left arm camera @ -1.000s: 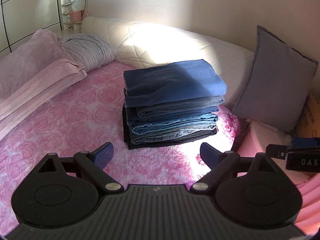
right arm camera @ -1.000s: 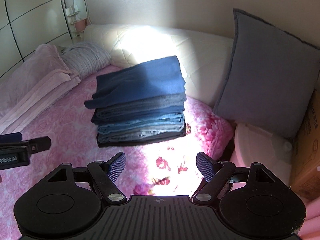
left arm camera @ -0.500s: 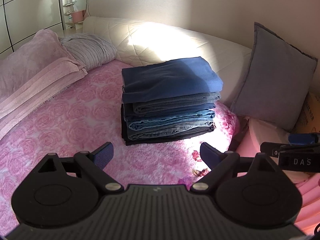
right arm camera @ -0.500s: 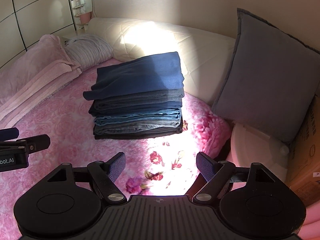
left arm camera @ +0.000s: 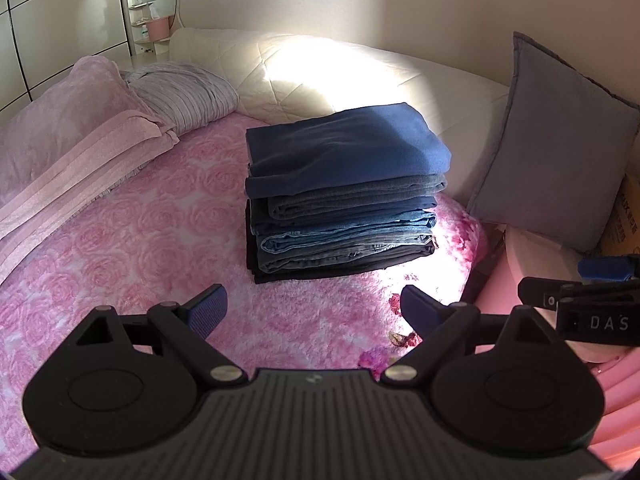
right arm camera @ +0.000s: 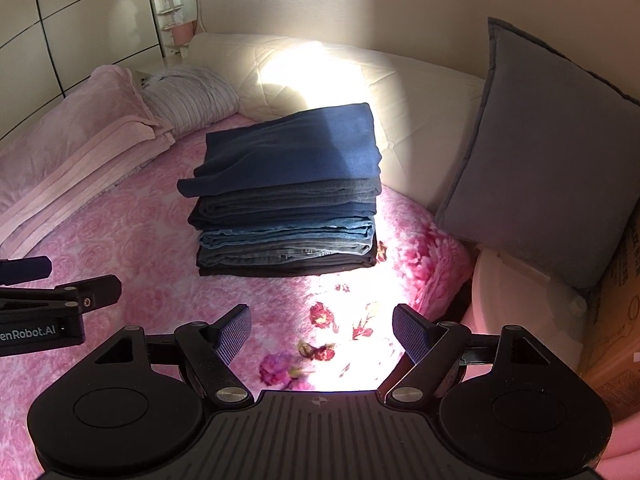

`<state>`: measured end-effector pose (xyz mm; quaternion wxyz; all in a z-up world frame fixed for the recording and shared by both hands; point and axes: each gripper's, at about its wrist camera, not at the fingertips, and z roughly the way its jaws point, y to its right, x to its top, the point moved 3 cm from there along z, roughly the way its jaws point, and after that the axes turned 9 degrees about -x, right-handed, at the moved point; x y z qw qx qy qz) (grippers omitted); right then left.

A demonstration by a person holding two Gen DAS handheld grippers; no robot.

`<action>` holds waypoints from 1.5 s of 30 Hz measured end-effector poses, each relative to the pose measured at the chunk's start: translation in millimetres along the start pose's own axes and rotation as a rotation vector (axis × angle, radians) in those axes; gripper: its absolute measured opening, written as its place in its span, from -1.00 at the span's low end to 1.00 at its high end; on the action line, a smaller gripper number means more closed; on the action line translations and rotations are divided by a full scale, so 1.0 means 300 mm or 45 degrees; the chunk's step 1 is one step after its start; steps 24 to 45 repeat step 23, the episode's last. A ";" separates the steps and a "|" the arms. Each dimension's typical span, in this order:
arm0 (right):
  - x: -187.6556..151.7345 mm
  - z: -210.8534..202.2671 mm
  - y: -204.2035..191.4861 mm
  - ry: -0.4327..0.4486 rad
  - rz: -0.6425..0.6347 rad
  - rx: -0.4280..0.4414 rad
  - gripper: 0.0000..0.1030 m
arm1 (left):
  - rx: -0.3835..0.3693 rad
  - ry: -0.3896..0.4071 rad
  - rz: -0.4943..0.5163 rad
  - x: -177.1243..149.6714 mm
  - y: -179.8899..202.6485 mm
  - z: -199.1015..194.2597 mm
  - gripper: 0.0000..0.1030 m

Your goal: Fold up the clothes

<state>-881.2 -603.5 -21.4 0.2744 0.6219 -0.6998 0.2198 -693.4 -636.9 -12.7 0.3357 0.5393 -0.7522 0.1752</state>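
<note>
Tall stack of folded dark blue and denim clothes (left arm camera: 344, 196) sits on pink rose-patterned bedspread (left arm camera: 132, 232), near cream quilted headboard (left arm camera: 320, 68). Left gripper (left arm camera: 314, 306) and right gripper (right arm camera: 322, 330) hover short of it, jaws released, empty. Top navy layer overhangs; a nudge could topple it

Bedspread (left arm camera: 132, 240): plush pink pile, embossed rose pattern; stack of folded clothes (left arm camera: 344, 196): matt navy knit over faded denim. Grey cushion (right arm camera: 548, 160): matt woven cloth; headboard (left arm camera: 340, 68): quilted cream, possibly leatherette under glare. Left gripper (left arm camera: 314, 308): matt black plastic, ribbed blue pads (left arm camera: 210, 308), bright metal pivot screws.
</note>
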 end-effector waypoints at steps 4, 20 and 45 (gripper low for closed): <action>0.004 0.012 -0.006 -0.004 -0.016 0.008 0.56 | 0.004 -0.004 -0.008 0.002 -0.001 0.012 0.78; 0.003 0.035 -0.021 -0.025 -0.049 0.037 0.56 | 0.017 -0.010 -0.022 -0.004 0.000 0.028 0.78; -0.001 0.034 -0.020 -0.028 -0.055 0.036 0.56 | 0.027 -0.002 -0.023 -0.009 0.001 0.026 0.78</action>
